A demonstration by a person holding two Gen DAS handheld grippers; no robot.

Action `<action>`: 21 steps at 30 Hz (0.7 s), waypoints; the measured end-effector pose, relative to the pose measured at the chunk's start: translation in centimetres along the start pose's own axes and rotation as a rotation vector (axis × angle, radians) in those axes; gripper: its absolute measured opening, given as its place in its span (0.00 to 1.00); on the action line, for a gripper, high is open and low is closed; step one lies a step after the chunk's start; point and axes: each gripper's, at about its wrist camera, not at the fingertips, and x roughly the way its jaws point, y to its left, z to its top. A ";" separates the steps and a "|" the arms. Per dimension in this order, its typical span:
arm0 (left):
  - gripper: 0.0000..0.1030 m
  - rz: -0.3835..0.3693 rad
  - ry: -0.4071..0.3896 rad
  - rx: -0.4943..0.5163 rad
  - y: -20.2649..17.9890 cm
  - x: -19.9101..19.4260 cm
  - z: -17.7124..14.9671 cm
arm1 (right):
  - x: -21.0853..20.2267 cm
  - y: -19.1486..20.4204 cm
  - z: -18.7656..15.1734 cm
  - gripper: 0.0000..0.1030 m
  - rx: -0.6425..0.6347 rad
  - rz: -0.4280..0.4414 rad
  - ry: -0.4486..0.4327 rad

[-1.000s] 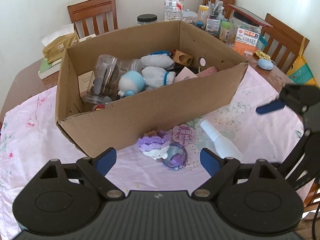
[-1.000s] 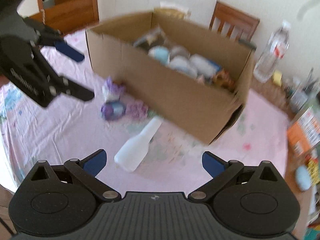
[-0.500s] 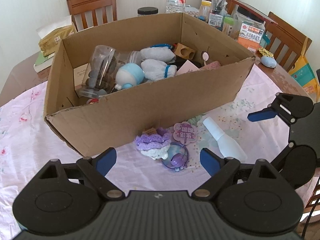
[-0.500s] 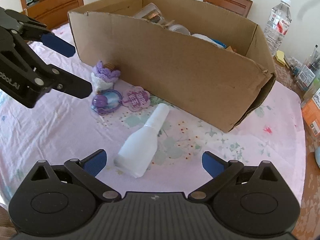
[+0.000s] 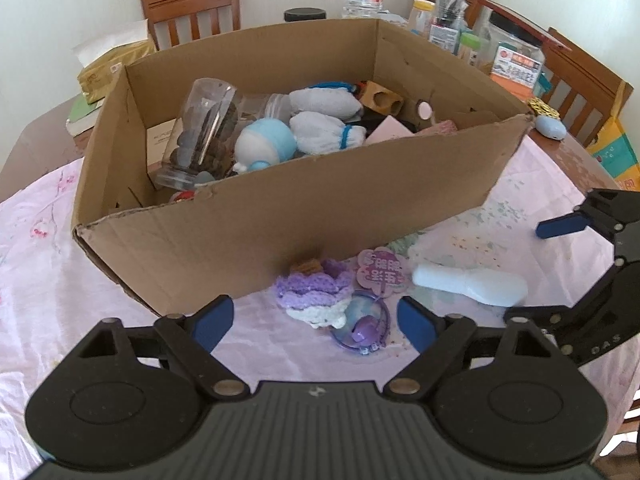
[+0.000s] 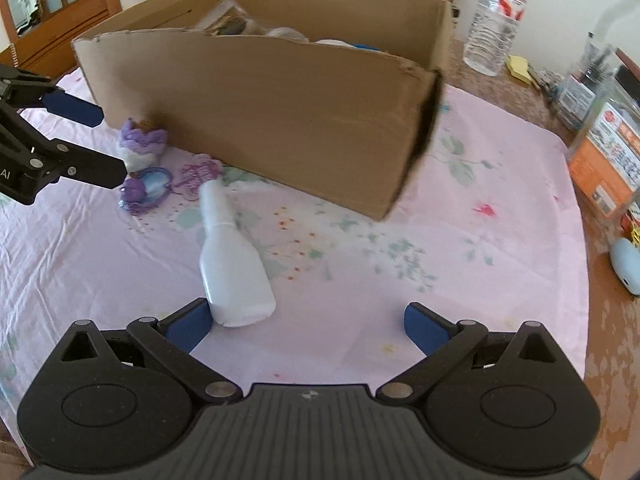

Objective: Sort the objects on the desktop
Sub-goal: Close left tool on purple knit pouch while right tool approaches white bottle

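Observation:
A purple and white crochet piece (image 5: 314, 294), a purple round trinket (image 5: 362, 326) and a pink flower tag (image 5: 380, 272) lie on the cloth in front of the cardboard box (image 5: 280, 216). My left gripper (image 5: 314, 322) hovers just over them, its jaws closing; the crochet piece lies between the fingers, untouched by the pads. A white bottle (image 6: 232, 264) lies on its side, its base beside the left finger of my right gripper (image 6: 306, 326), which is open and holds nothing. In the right wrist view the left gripper (image 6: 108, 142) hangs over the crochet piece (image 6: 142, 144).
The box holds plush toys (image 5: 320, 120), a clear jar (image 5: 204, 128) and other things. A pink flowered cloth (image 6: 440, 240) covers the table. Behind and right of the box stand a water bottle (image 6: 496, 20), jars and packets (image 5: 516, 68). Wooden chairs (image 5: 192, 12) ring the table.
Both grippers have sunk closer to the table. The left jaws have narrowed a little. The right gripper has rolled and closed in on the bottle, which now lies by its left finger.

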 end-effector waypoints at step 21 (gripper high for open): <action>0.43 -0.044 0.000 -0.036 0.8 2.7 -0.3 | 0.8 -0.5 0.8 1.00 0.058 -0.043 0.006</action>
